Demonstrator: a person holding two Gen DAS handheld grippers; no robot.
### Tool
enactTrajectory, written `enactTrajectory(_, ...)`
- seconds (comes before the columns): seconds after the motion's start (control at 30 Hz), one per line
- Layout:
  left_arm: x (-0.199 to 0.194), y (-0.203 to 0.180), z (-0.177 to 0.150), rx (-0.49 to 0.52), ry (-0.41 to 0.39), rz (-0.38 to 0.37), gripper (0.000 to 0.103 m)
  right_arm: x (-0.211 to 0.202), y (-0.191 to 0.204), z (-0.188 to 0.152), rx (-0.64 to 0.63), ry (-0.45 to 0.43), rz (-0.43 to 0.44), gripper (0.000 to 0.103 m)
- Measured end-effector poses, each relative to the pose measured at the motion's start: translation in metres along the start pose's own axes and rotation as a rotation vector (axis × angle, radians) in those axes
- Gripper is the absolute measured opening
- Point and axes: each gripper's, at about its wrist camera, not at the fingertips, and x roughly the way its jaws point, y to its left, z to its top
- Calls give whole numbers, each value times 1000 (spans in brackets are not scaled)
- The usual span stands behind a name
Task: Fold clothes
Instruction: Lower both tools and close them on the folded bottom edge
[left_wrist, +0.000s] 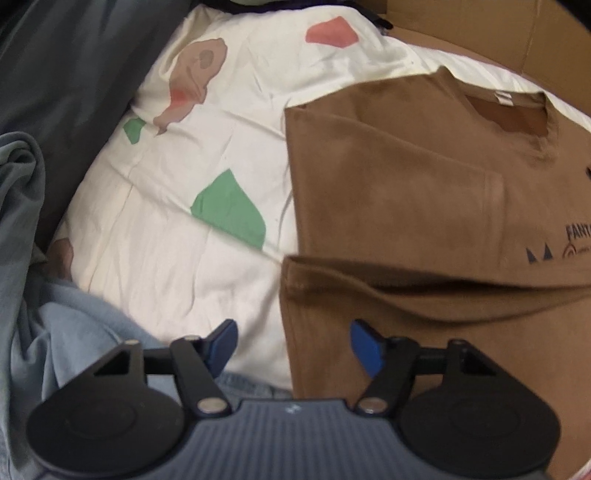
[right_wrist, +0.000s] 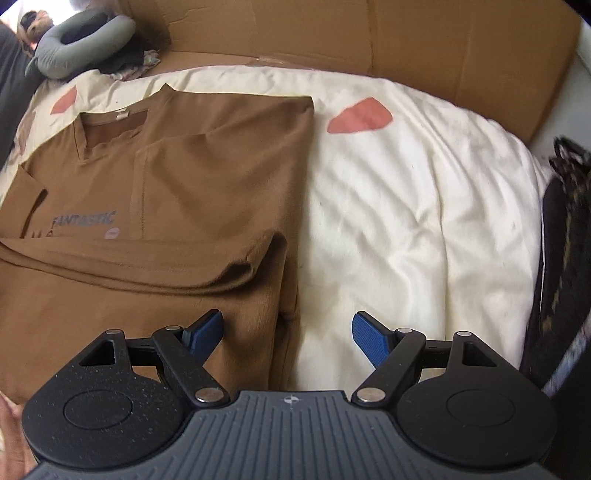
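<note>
A brown T-shirt (left_wrist: 424, 192) with grey "FANTASTIC" print lies on a white bedspread (left_wrist: 177, 266), its sleeves folded in and its lower part doubled up over the body. In the right wrist view the same shirt (right_wrist: 155, 206) fills the left half, collar toward the far side. My left gripper (left_wrist: 293, 341) hovers open over the shirt's near left edge, its right pad above brown cloth, its left pad above the bedspread. My right gripper (right_wrist: 288, 332) is open over the shirt's near right edge, nothing between its blue pads.
A light blue garment (left_wrist: 55, 332) is bunched at the near left, dark grey fabric (left_wrist: 74, 74) behind it. A cardboard sheet (right_wrist: 332, 37) stands along the far side. A grey neck pillow (right_wrist: 81, 40) lies far left; a dark patterned bag (right_wrist: 561, 258) is at right.
</note>
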Motion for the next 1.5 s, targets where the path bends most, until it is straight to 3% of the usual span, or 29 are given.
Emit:
enactTrajectory(0.13,5,1,7,-1,-21,-4,58,8,0,13,-20,-16,-13,82)
enactTrajectory(0.27,7,0,11,-11,-42,-16,44,13,-3,25,-23,-37,-16,81)
enactTrajectory(0.43,8,3,12,-48,-61,-29,41,14,-11,32,15,-61,-8,79)
enactTrajectory(0.53,8,7,13,-86,-67,-41,35,12,-17,34,56,-78,-14,77)
enactTrajectory(0.67,3,9,13,-98,-81,-48,16,7,-27,35,101,-100,-3,75)
enactTrajectory(1.0,-3,18,8,-115,-77,-40,14,11,-18,42,63,-108,39,73)
enactTrajectory(1.3,5,22,6,-124,-67,-61,18,30,-2,55,9,-88,60,39)
enactTrajectory(1.37,8,22,7,-116,-67,-70,18,32,1,56,-9,-80,54,18)
enactTrajectory(1.5,11,26,7,-135,-57,-98,17,29,0,55,-11,-81,48,8)
